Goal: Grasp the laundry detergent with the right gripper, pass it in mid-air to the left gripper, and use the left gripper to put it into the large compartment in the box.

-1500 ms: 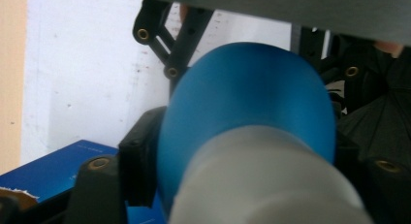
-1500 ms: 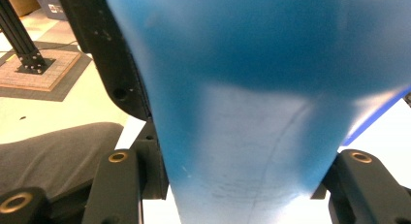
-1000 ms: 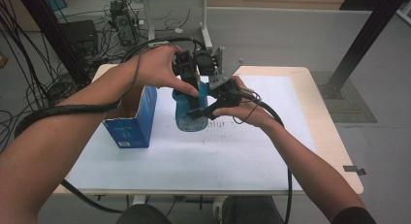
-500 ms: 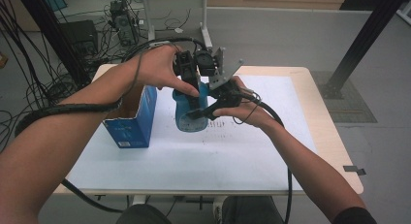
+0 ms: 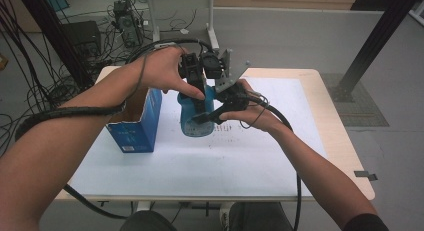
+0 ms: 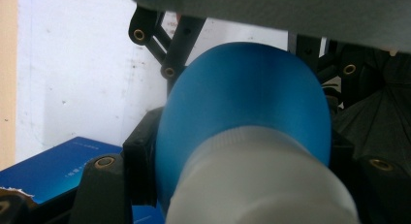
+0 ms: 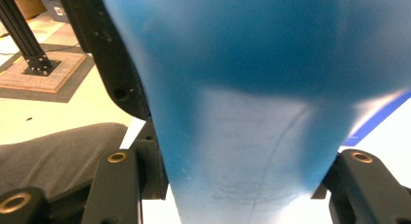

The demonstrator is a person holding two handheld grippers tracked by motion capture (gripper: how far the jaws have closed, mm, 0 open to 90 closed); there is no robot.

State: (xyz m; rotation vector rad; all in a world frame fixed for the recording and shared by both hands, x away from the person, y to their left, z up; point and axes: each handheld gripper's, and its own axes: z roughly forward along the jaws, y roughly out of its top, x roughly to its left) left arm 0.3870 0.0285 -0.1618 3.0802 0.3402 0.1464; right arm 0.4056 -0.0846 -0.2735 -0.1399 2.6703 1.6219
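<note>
Blue bottle (image 5: 196, 116) stands upright on bench (image 5: 250, 161), beside open blue box (image 5: 136, 122). Left hand-held gripper (image 5: 196, 83) clamps its white cap (image 6: 257, 185), right hand-held gripper (image 5: 212, 113) clamps its body. Twisting could slip or tip it.

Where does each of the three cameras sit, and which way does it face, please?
High view: above the person's side, looking forward and down at the table; both forearms show.
Left gripper view: rides the left gripper, facing the blue bottle.
Right gripper view: rides the right gripper, facing the bottle's body.
Shared: the bottle, clamped by both.
</note>
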